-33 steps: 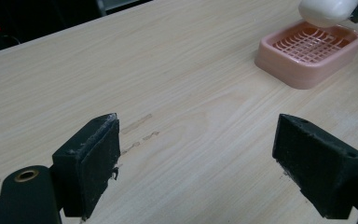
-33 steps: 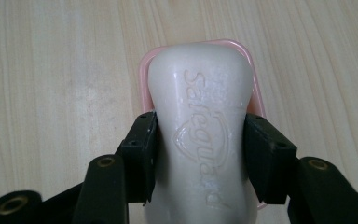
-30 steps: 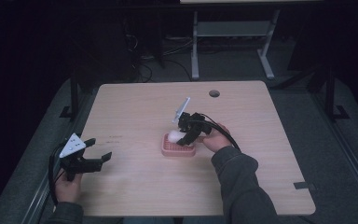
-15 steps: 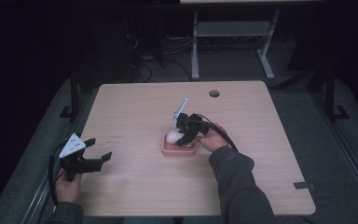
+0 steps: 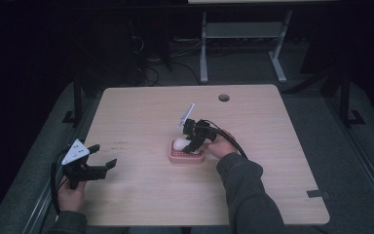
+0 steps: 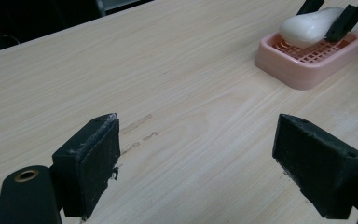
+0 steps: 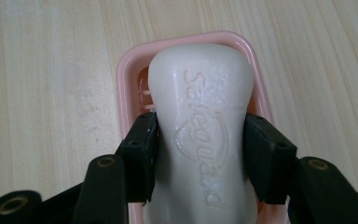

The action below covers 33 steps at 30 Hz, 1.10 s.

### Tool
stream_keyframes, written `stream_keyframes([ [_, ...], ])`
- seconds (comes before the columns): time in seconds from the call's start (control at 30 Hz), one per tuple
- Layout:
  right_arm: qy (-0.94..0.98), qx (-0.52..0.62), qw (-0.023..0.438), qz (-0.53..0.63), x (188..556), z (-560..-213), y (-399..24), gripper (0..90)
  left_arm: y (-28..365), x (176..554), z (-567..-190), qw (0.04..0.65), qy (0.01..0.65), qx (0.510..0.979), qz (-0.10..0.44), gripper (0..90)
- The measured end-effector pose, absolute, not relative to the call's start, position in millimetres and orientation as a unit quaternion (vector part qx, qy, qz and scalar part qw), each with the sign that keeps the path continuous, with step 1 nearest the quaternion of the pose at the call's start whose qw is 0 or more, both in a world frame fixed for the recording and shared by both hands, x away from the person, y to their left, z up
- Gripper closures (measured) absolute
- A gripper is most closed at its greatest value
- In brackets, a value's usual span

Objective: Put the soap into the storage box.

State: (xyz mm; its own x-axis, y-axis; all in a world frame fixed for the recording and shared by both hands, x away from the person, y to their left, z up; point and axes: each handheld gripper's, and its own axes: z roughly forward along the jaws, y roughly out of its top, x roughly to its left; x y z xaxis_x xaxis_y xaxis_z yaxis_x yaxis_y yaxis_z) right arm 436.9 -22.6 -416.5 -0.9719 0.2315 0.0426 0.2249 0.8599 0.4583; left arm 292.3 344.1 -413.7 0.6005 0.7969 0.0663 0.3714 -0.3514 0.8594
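A white soap bar with raised lettering lies over a pink slotted soap dish in the middle of the table. My right gripper is shut on the bar, one pad on each long side. In the high view the right gripper reaches the soap and the dish from the right. In the left gripper view the soap sits tilted on the dish, its held end higher. My left gripper stands open above the table's front left, with bare wood between its pads.
The wooden table has a round cable hole near its far edge. A dark strip lies at the front right corner. Faint scuff marks show just ahead of the left gripper. A metal stand is on the floor behind.
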Motion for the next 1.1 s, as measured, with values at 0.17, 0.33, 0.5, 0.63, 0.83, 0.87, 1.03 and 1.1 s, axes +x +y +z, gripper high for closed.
stream_keyframes([
  [0.17,0.963,0.121,0.006,0.24,438,-418,-23,48.1,344,292,-414,0.431,0.373,0.784,0.247,14.5],
  [0.33,0.963,0.122,0.004,0.239,438,-420,-23,48.1,344,292,-414,0.43,0.372,0.785,0.247,14.5],
  [0.5,0.963,0.123,0.002,0.239,439,-422,-22,48.1,344,292,-414,0.43,0.372,0.785,0.247,14.5],
  [0.63,0.963,0.124,0.001,0.239,439,-423,-22,48.0,344,292,-414,0.43,0.372,0.784,0.247,14.5],
  [0.83,0.963,0.125,-0.003,0.237,439,-426,-21,48.0,344,292,-414,0.431,0.372,0.784,0.247,14.5],
  [0.87,0.963,0.124,-0.003,0.238,440,-426,-21,48.0,344,292,-414,0.431,0.372,0.784,0.247,14.5],
  [1.03,0.963,0.126,-0.006,0.238,440,-428,-21,48.0,344,292,-414,0.43,0.372,0.784,0.247,14.5],
  [1.1,0.963,0.127,-0.007,0.238,440,-428,-21,48.0,344,292,-414,0.431,0.372,0.784,0.247,14.5],
])
